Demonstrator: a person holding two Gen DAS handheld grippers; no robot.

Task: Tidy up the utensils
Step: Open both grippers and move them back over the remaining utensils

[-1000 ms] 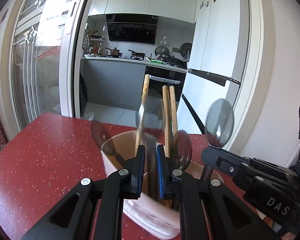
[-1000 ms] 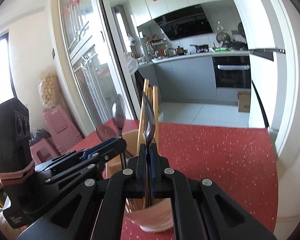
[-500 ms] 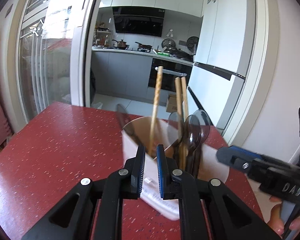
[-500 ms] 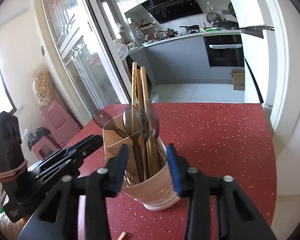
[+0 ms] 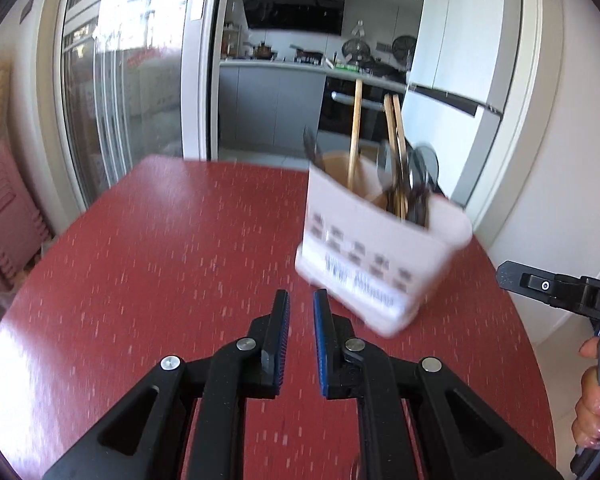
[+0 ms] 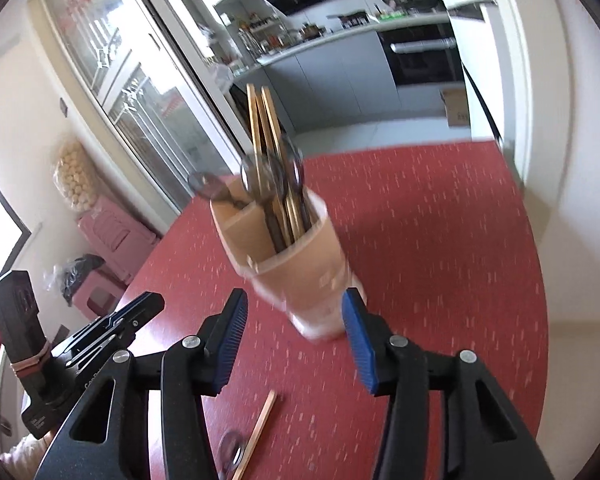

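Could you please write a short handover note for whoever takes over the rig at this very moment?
Left gripper: nearly shut, nothing between its jaws, short of the holder.
Right gripper: jaws have just been opening, nothing held, the holder beyond them.
Utensil holder: upright on the red table, with chopsticks and spoons standing in it.
Done: those utensils are in.
Left: a loose chopstick and a spoon lie on the table near the right gripper; probably pick them up next.
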